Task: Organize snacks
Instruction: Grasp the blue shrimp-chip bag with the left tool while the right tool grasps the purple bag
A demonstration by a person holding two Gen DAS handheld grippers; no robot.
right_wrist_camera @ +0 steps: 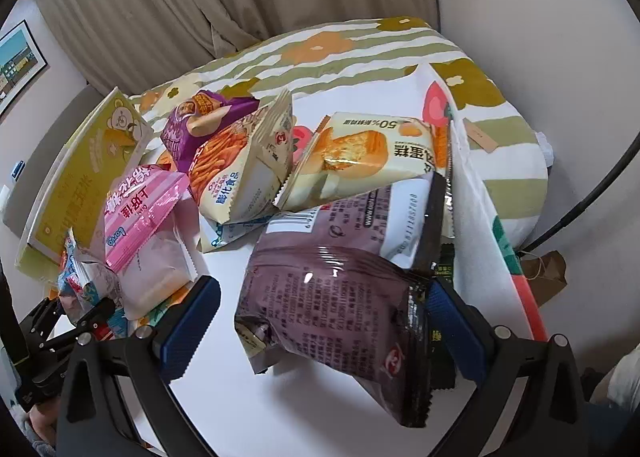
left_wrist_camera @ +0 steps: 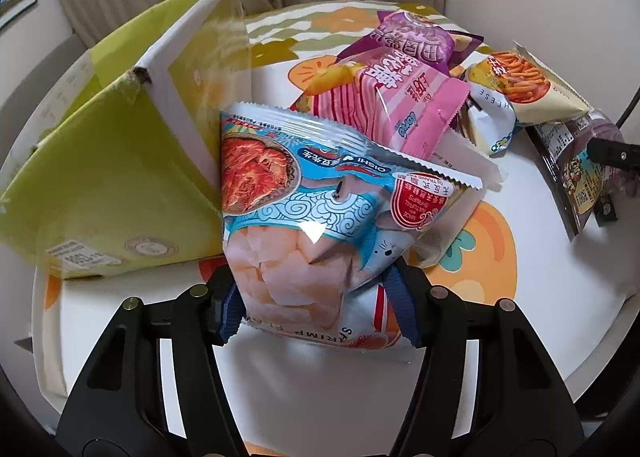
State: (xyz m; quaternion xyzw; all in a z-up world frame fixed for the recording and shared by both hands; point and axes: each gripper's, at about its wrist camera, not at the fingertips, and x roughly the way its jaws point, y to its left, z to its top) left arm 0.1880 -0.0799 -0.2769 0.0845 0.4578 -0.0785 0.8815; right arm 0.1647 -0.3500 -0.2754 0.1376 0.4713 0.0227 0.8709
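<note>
My left gripper (left_wrist_camera: 320, 309) is shut on a blue-and-white shrimp chips bag (left_wrist_camera: 316, 209), held upright beside a yellow-green box (left_wrist_camera: 108, 177). Behind it lie a pink snack bag (left_wrist_camera: 384, 97), a purple bag (left_wrist_camera: 408, 37) and an orange-stick snack bag (left_wrist_camera: 524, 81). My right gripper (right_wrist_camera: 320, 329) is open, its blue pads either side of a dark purple bag (right_wrist_camera: 332, 297) that lies on the table. Beyond it lie a cream cake bag (right_wrist_camera: 368, 157), the orange-stick bag (right_wrist_camera: 236, 161), the pink bag (right_wrist_camera: 140, 213) and the purple bag (right_wrist_camera: 192, 125).
The snacks lie on a white table (right_wrist_camera: 288, 409) with an orange-fruit cloth. The yellow box (right_wrist_camera: 68, 185) stands at the left. The left gripper (right_wrist_camera: 80, 313) shows at the lower left of the right view. Curtains hang behind; a cable runs at right.
</note>
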